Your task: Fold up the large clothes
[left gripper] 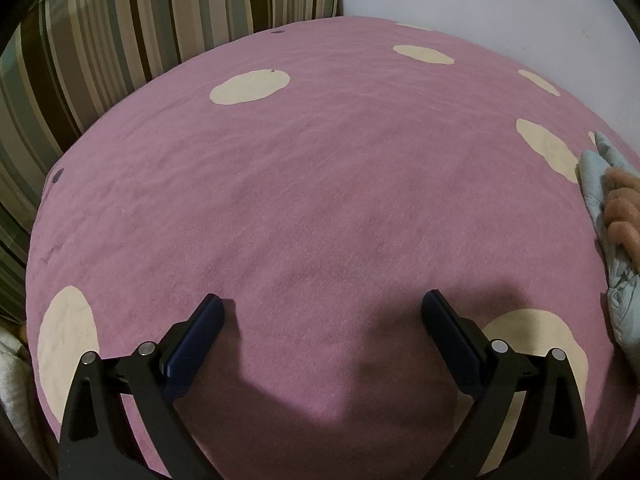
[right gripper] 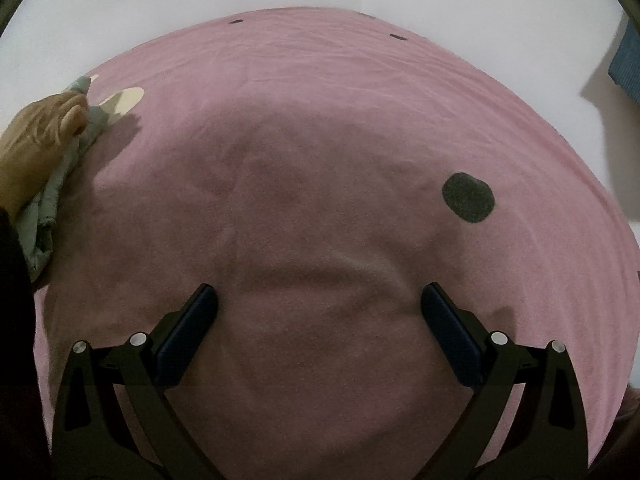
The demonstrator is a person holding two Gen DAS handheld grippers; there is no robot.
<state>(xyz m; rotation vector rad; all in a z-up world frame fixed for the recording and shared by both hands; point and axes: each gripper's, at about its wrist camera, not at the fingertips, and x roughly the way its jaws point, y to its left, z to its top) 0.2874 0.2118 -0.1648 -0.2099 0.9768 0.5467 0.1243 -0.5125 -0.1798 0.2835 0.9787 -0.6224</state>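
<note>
Both tongs, left tongs [left gripper: 322, 308] and right tongs [right gripper: 319, 300], hang spread wide with nothing between the pads, above a pink dotted cover [left gripper: 320, 184]. The pale blue garment [left gripper: 608, 216] lies bunched at that cover's edge, cut off by the left view's rim, so its full shape cannot be made out. A bare hand [right gripper: 38, 136] rests on it, hiding part. A striped cushion [left gripper: 100, 48] sits behind.

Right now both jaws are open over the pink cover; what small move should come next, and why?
Probably wait: a bare hand is placing the light blue garment, still bunched, on the pink cover. Both the left gripper and right gripper hold nothing.
</note>
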